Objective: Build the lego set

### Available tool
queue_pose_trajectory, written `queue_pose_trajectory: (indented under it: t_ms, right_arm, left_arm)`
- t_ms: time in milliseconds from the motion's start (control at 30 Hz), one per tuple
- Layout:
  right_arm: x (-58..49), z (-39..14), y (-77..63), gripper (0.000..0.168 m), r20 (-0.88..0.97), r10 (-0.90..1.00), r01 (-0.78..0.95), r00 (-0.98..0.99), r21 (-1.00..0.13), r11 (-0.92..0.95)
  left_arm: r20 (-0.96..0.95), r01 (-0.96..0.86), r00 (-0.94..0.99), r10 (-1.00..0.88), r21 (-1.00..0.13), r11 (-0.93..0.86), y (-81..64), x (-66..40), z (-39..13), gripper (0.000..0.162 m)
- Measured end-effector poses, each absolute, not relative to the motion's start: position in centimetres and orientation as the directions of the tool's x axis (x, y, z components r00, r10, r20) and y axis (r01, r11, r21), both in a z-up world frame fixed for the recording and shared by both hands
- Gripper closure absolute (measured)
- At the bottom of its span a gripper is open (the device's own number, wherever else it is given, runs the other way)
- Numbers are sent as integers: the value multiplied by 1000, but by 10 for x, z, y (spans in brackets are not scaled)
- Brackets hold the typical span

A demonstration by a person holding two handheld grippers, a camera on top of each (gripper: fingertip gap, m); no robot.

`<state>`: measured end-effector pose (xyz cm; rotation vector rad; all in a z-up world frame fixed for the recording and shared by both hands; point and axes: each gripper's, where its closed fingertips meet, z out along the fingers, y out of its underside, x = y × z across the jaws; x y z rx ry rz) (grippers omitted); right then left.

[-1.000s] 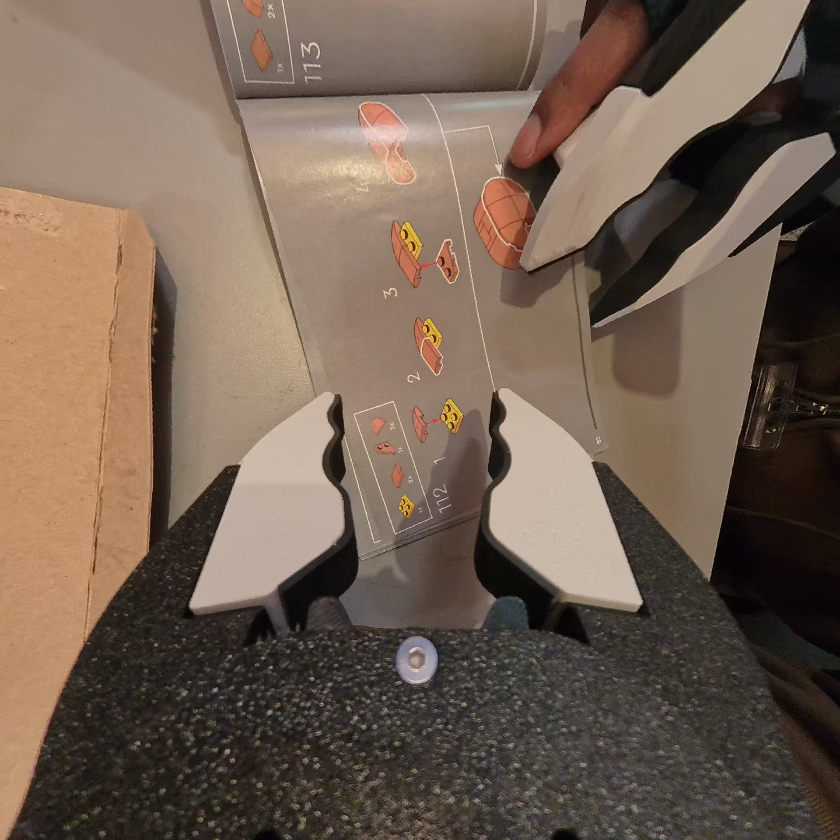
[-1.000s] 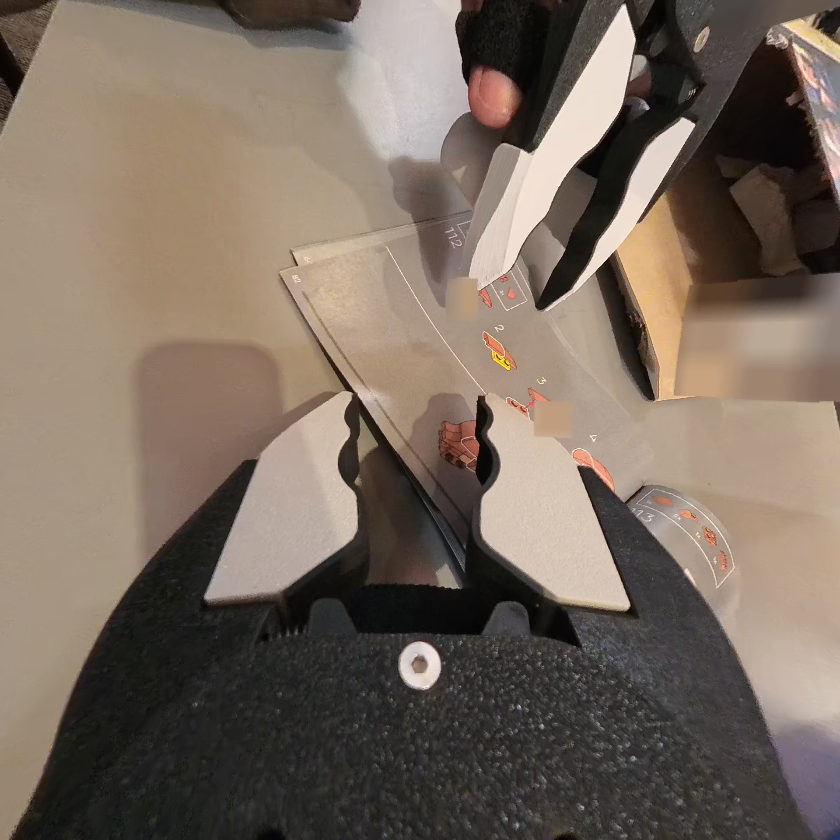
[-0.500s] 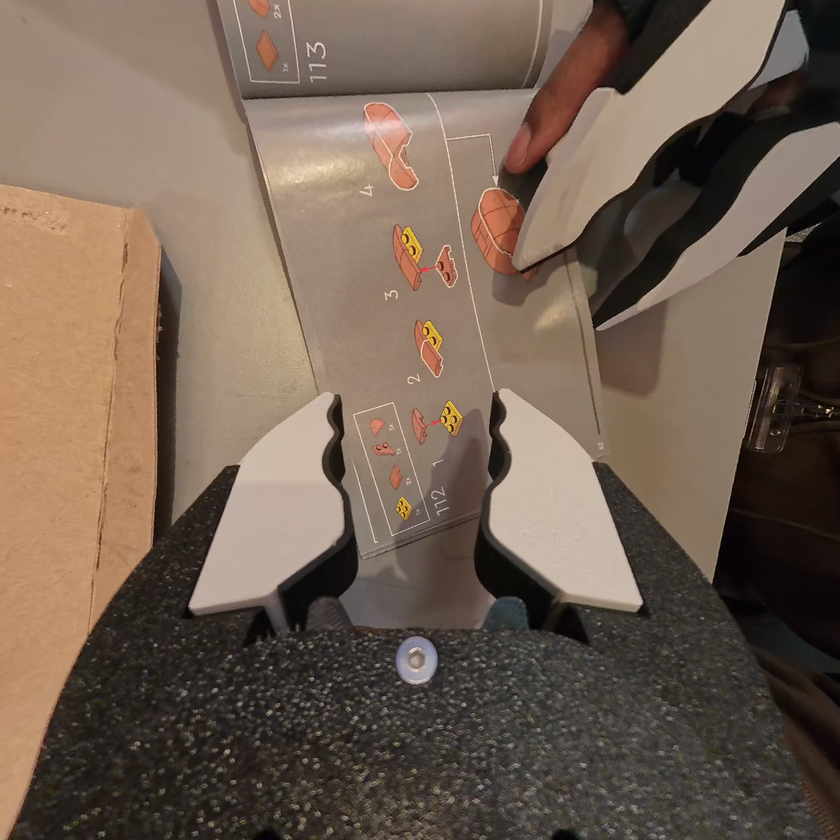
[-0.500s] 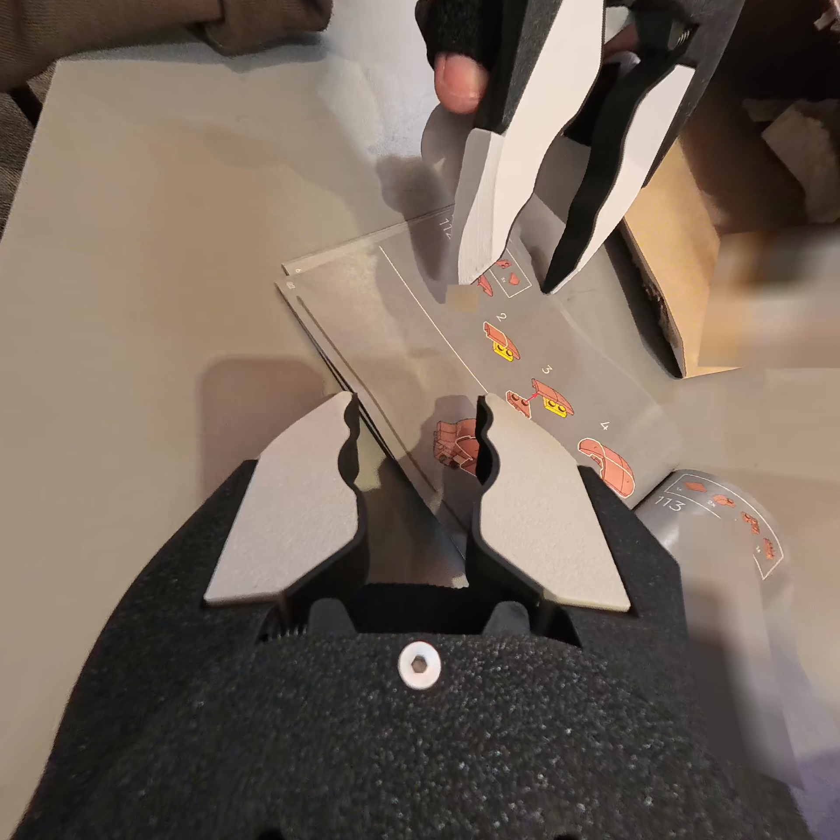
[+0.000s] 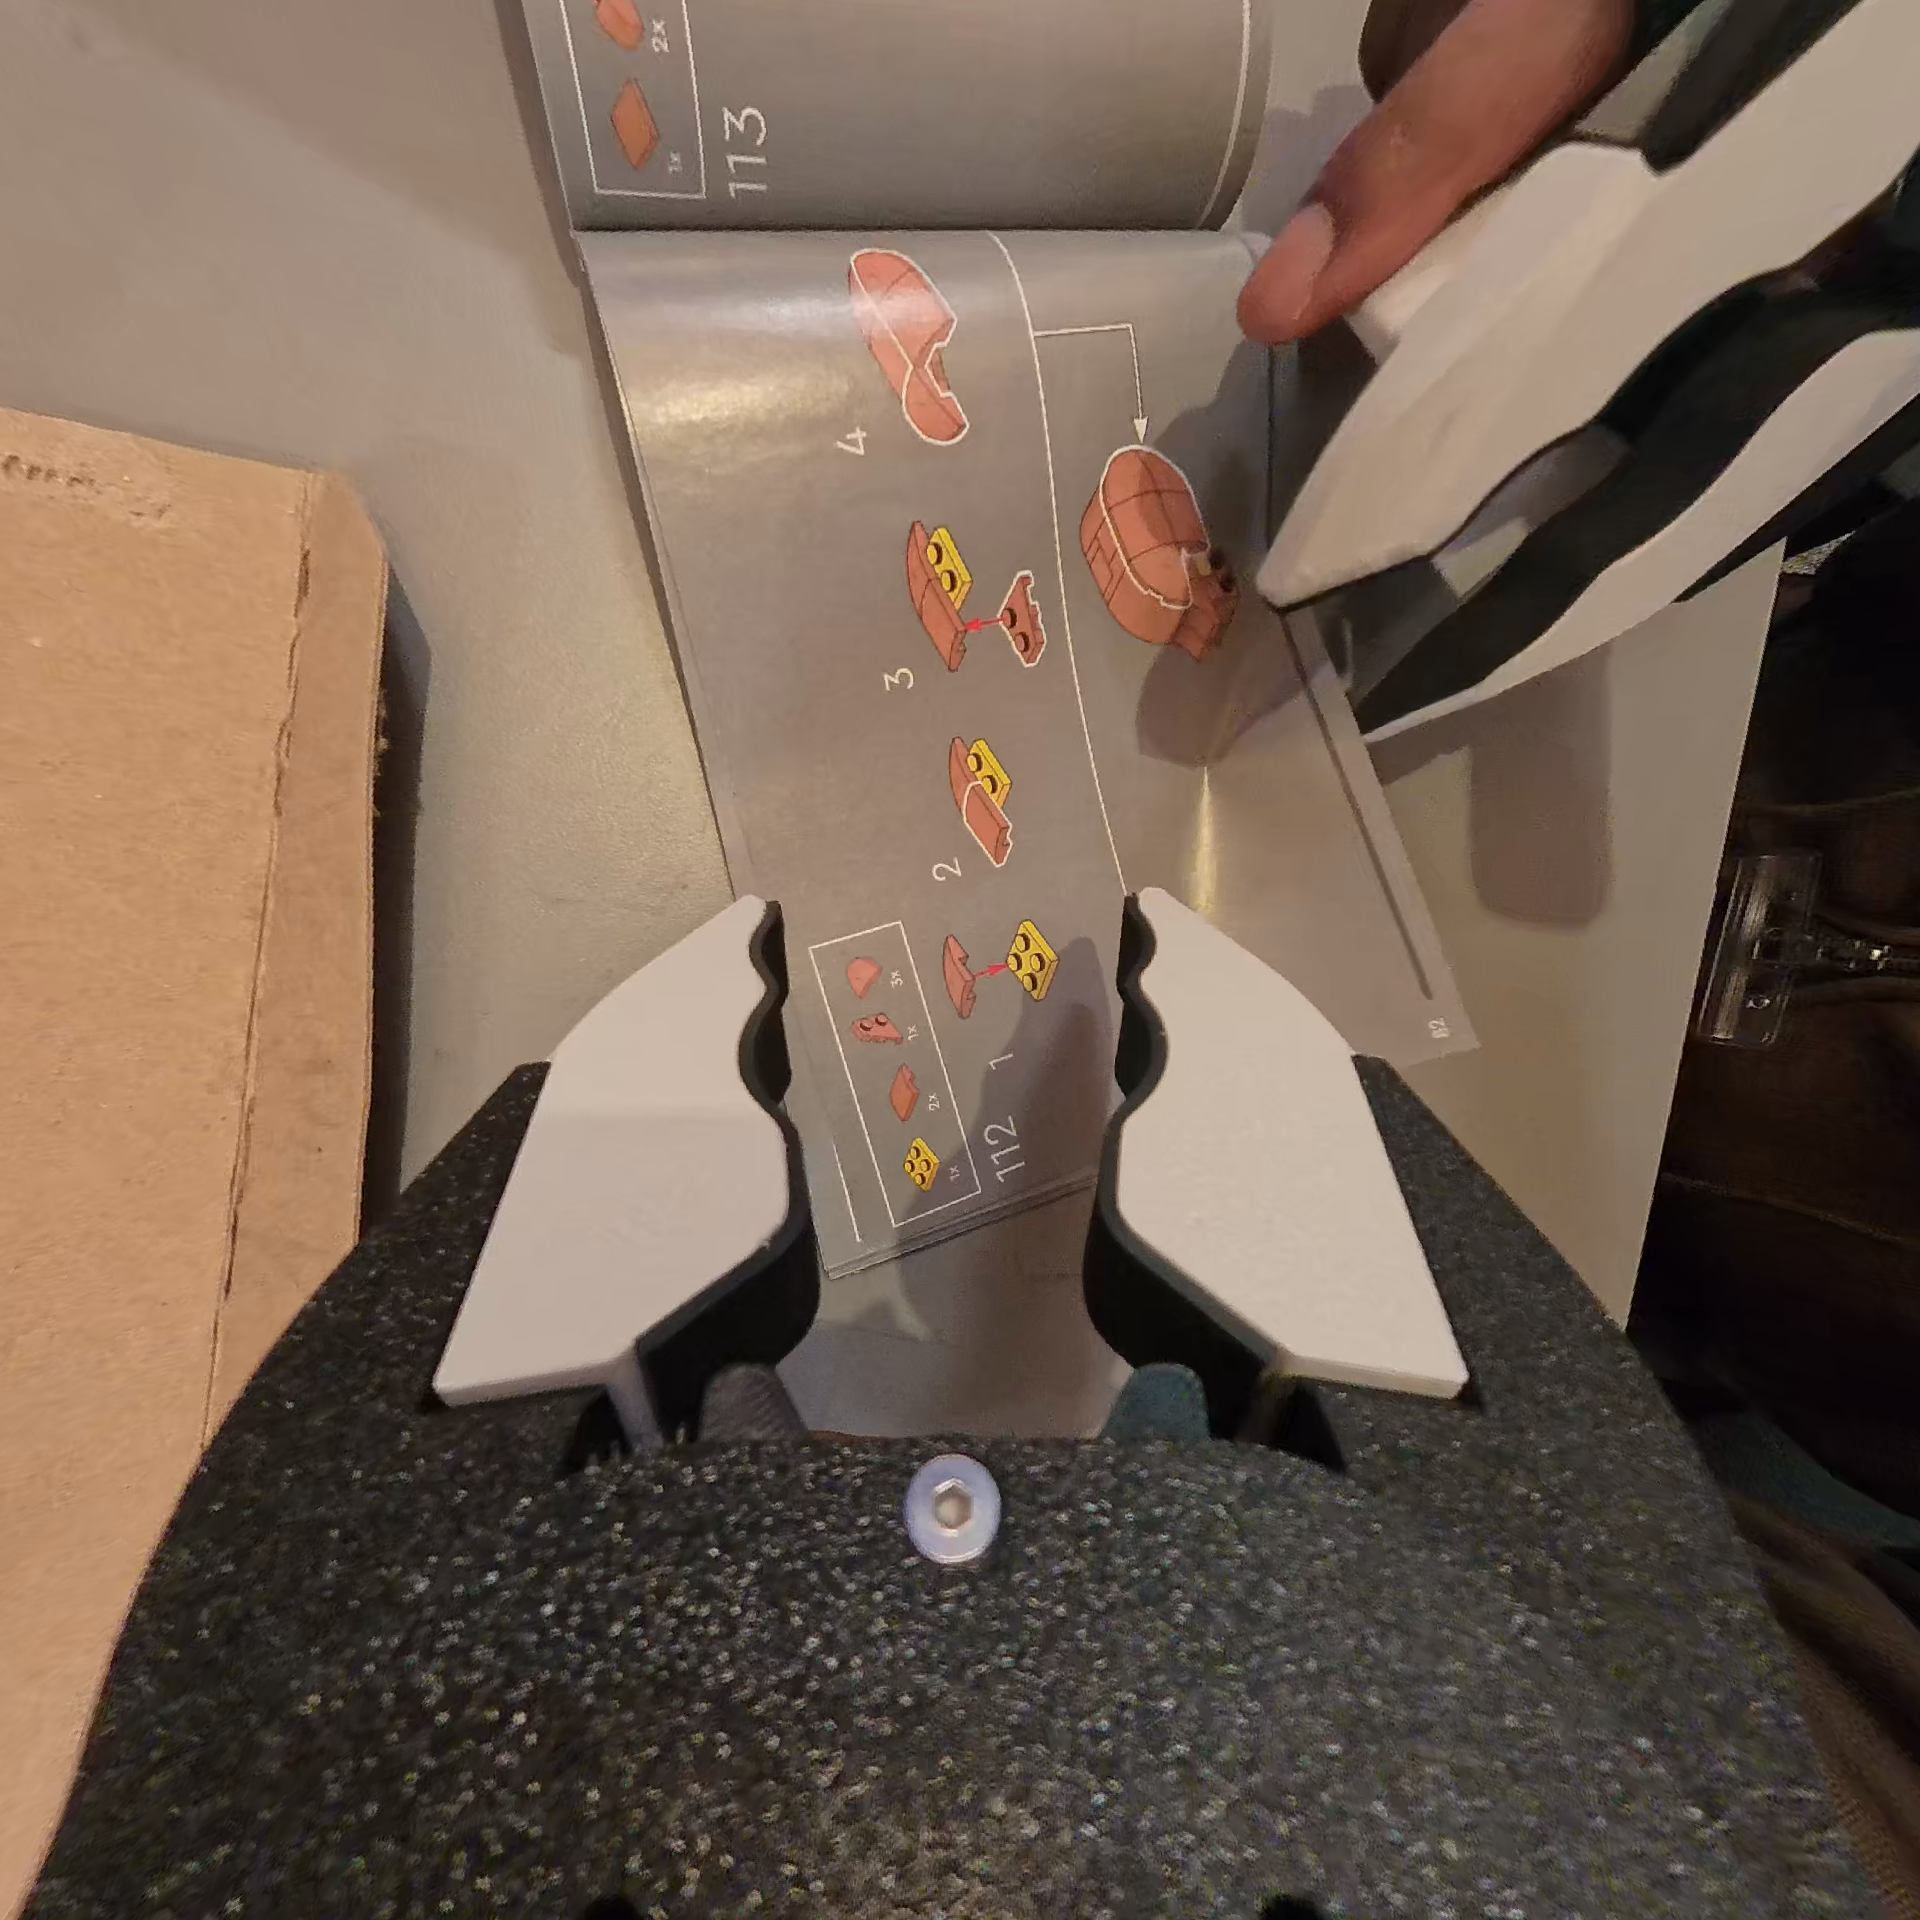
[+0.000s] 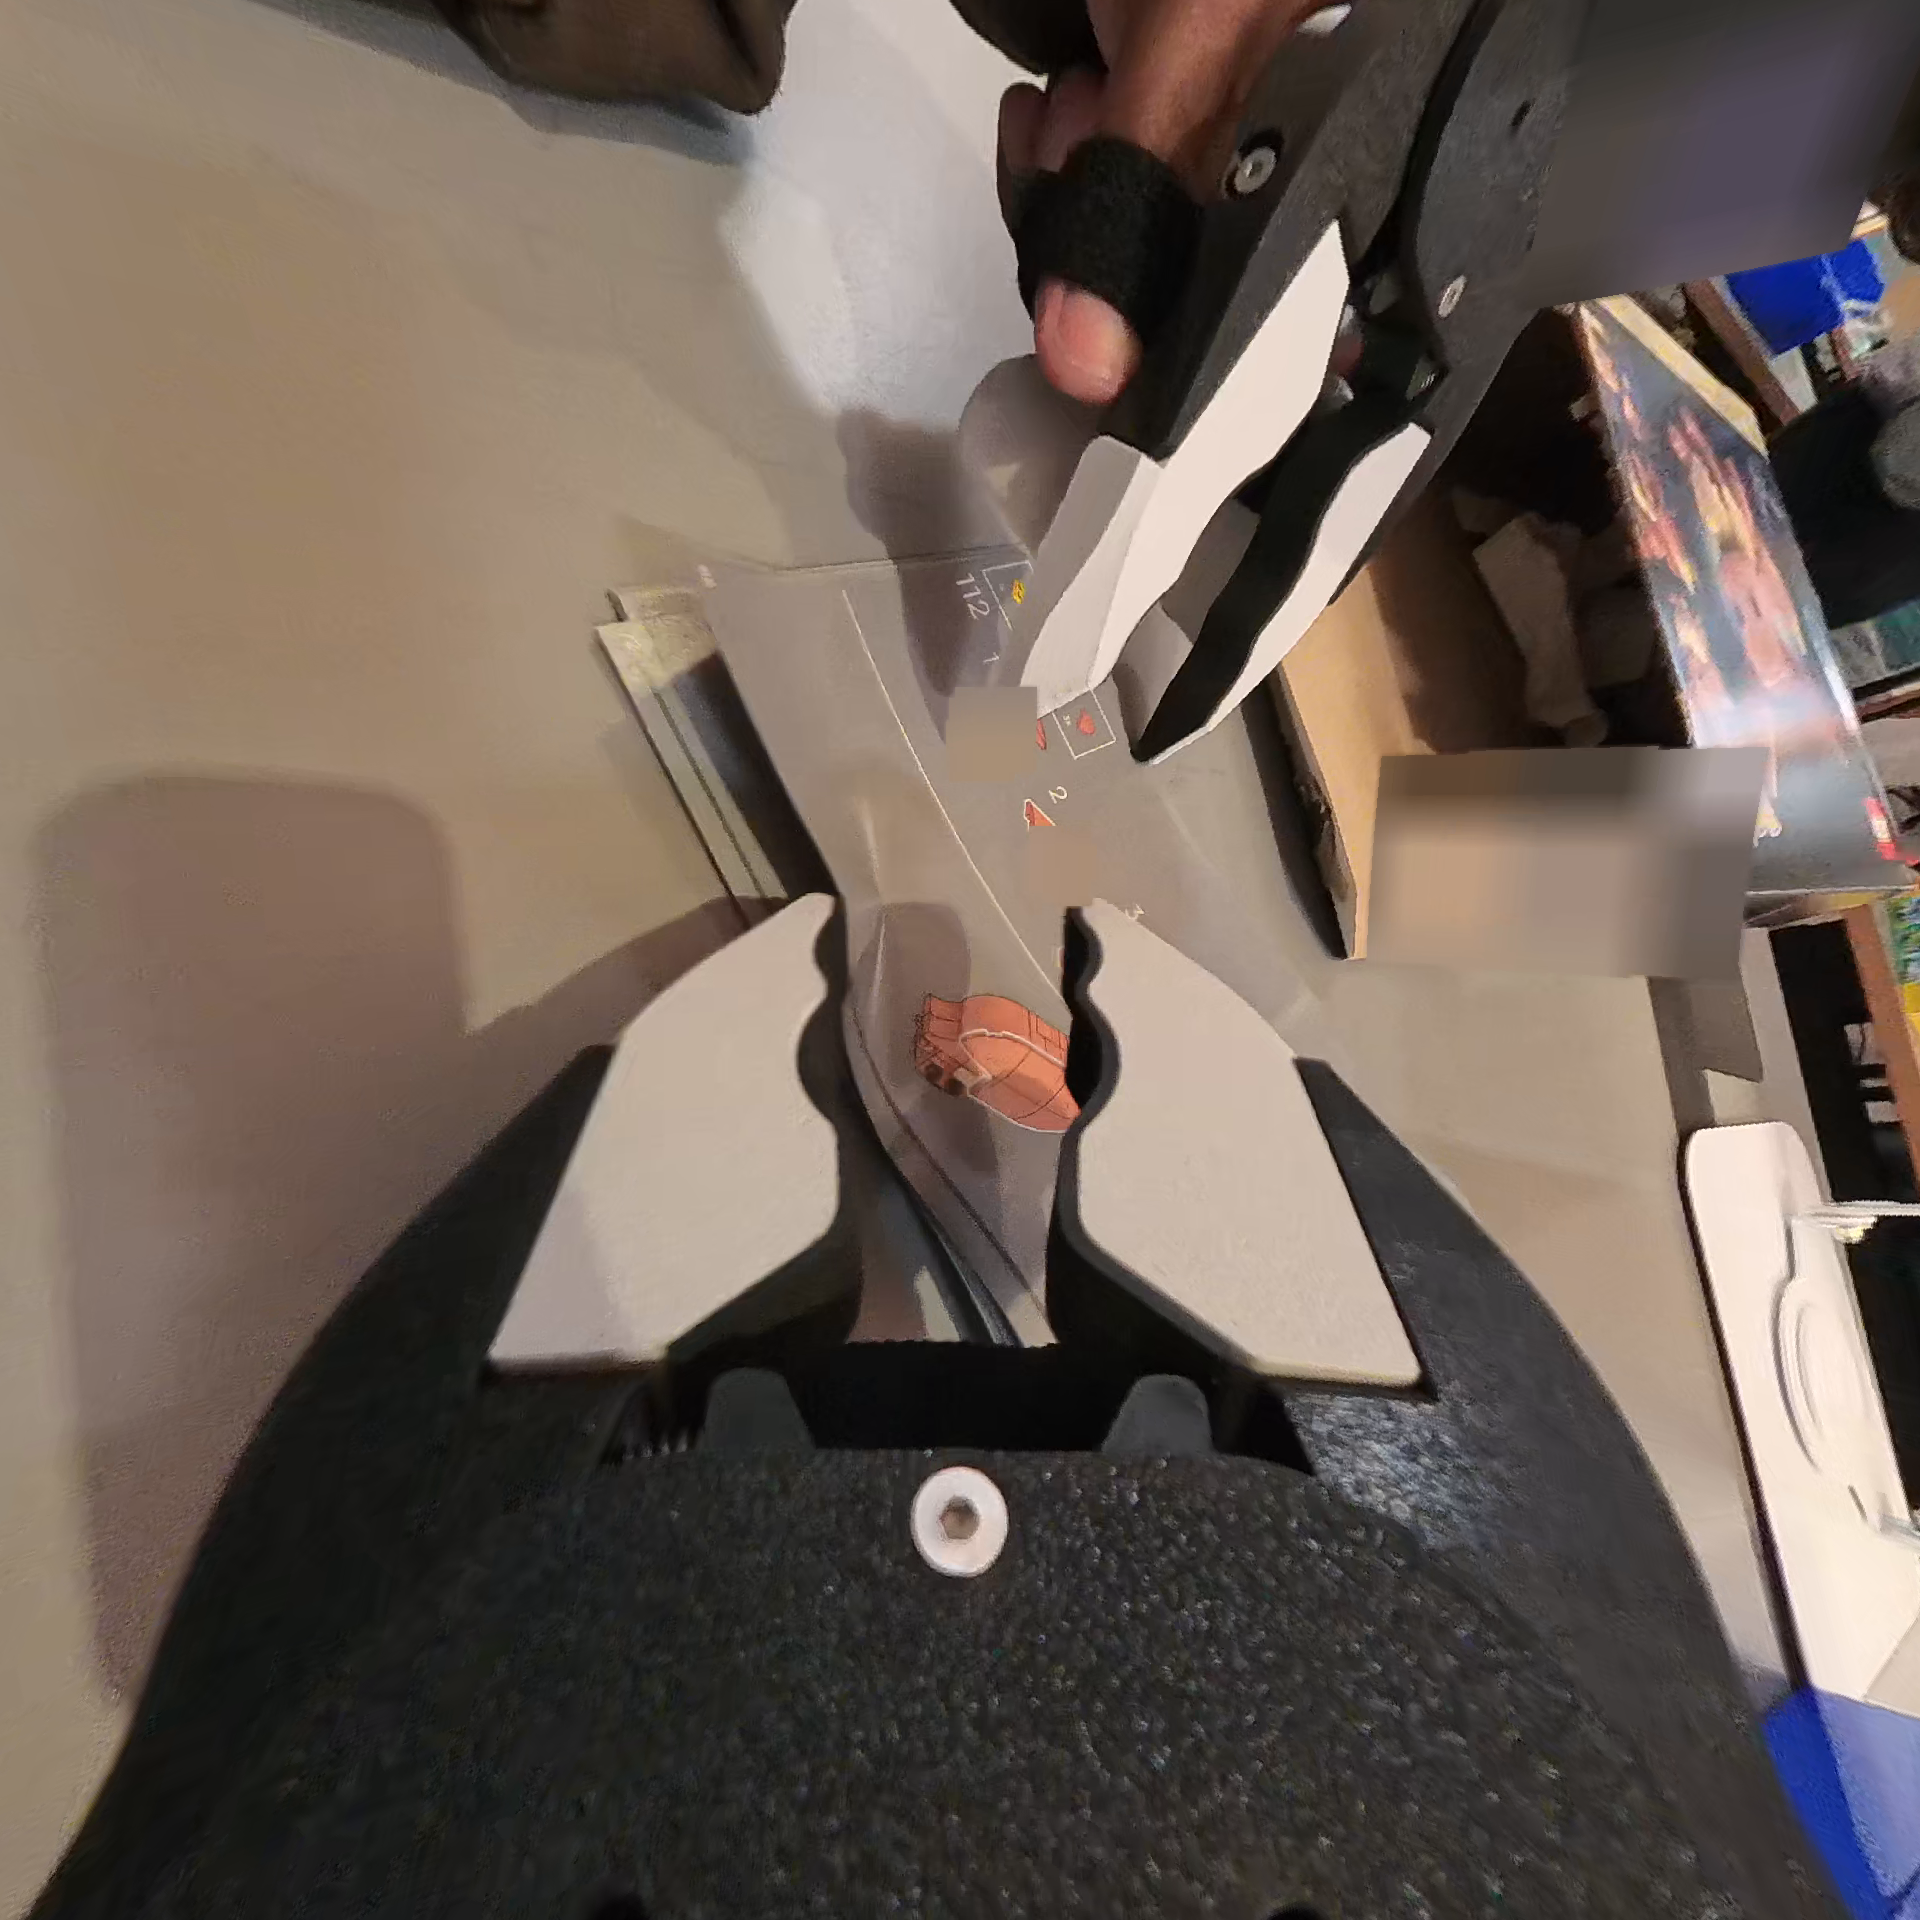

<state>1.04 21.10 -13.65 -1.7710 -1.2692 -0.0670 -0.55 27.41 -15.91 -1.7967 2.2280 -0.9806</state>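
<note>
The glossy grey instruction booklet (image 5: 935,644) lies open on the pale grey tabletop (image 5: 312,260), its right page now lifted and curling. Both spread claws, left claw (image 5: 951,1049) and right claw (image 6: 951,1039), hover empty; a page-turn seems underway before building resumes.

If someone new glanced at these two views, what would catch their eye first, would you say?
Probably the open grey instruction booklet lying on the table, its orange and yellow brick drawings running between the two grippers. Next, the right gripper, jaws apart at the page's outer edge, which curls up off the pages beneath, with a bare fingertip beside it. The left gripper hovers open over the near end, beside a brown cardboard box.
</note>
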Motion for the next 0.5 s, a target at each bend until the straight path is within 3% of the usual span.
queue_pose_trajectory:
  t_ms: [133,500]
  right_arm:
    - [12,-136,211,147,526,713,772,464,-634,-34]
    - [9,-150,205,161,458,764,777,455,-623,-89]
  left_arm:
    - [299,-834,-290,-909,-545,87,274,-5,-159,100]
    - [297,-835,-290,-910,-544,89,274,-6,-159,100]
